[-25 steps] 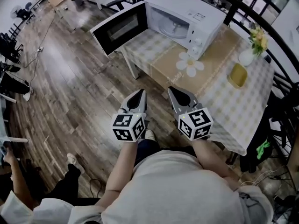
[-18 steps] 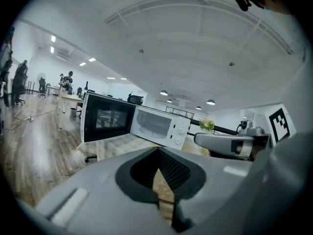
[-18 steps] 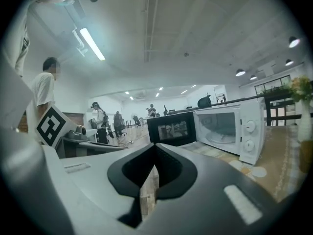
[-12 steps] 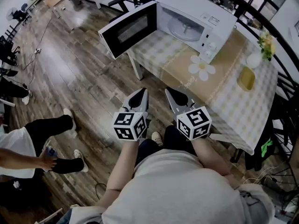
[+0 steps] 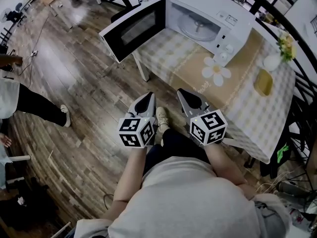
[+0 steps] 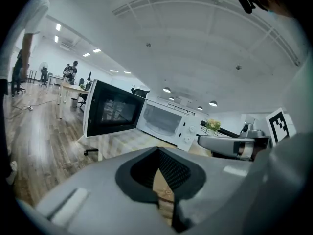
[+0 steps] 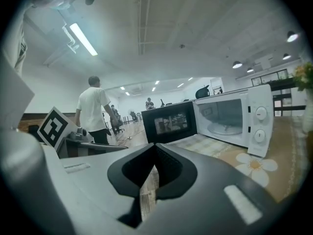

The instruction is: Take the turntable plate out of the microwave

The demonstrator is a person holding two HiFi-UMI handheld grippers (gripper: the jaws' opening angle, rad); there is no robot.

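A white microwave oven stands on the left end of a table covered with a checked cloth and a beige runner printed with a white daisy. Its black-windowed door is swung wide open, out past the table's left edge. The round clear glass turntable plate lies flat inside the oven's open cavity. Toward the table's right end, near the far edge, are a white vase of flowers and, just beside it, a small yellow thing. The left gripper and the right gripper are side by side over the wooden plank floor, short of the table's near edge and well apart from the microwave, both pointing toward it. Each gripper's jaws are closed together with nothing between them. A bystander's dark-trousered leg shows near the left edge of the head view.
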